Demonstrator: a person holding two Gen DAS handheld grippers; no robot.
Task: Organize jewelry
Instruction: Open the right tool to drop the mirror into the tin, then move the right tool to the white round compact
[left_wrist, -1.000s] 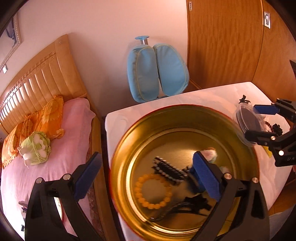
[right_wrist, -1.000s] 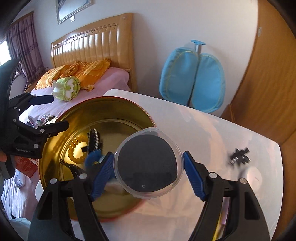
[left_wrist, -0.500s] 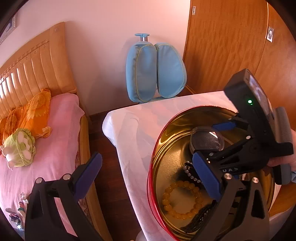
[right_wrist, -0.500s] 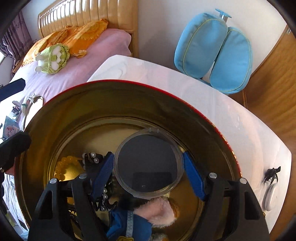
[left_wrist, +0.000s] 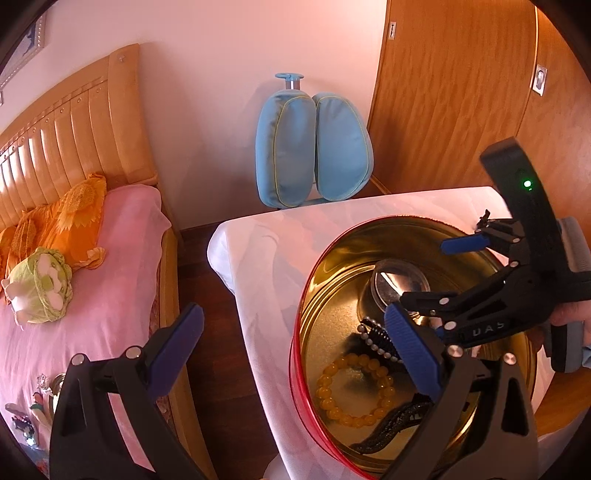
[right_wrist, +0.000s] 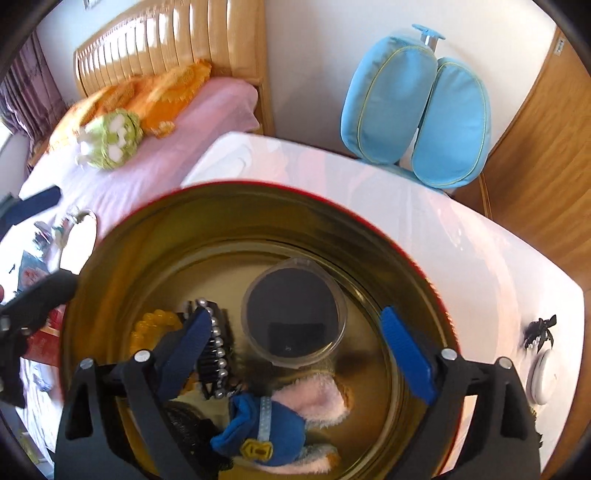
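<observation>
A round gold tin with a red rim (right_wrist: 122, 229) (left_wrist: 314, 280) stands on the white table. Inside lie a clear round box with a dark base (right_wrist: 293, 319) (left_wrist: 400, 282), a yellow bead bracelet (left_wrist: 354, 391) (right_wrist: 151, 325), a pearl hair comb (right_wrist: 214, 350) (left_wrist: 376, 341), a black clip (left_wrist: 391, 428) and a blue and pink plush (right_wrist: 280, 424). My right gripper (right_wrist: 295, 350) is open above the tin, the box free between its fingers. My left gripper (left_wrist: 291, 354) is open and empty over the tin's left edge.
A black hair clip (right_wrist: 539, 330) and a white round case (right_wrist: 543, 376) lie on the table to the right of the tin. A blue chair (left_wrist: 314, 151) stands behind the table. A bed with pink cover (left_wrist: 92, 280) is at the left.
My right gripper carried the clear box over the tin, lowered it inside and opened. The box now rests on the tin's floor. My left gripper drifted left, off the tin.
</observation>
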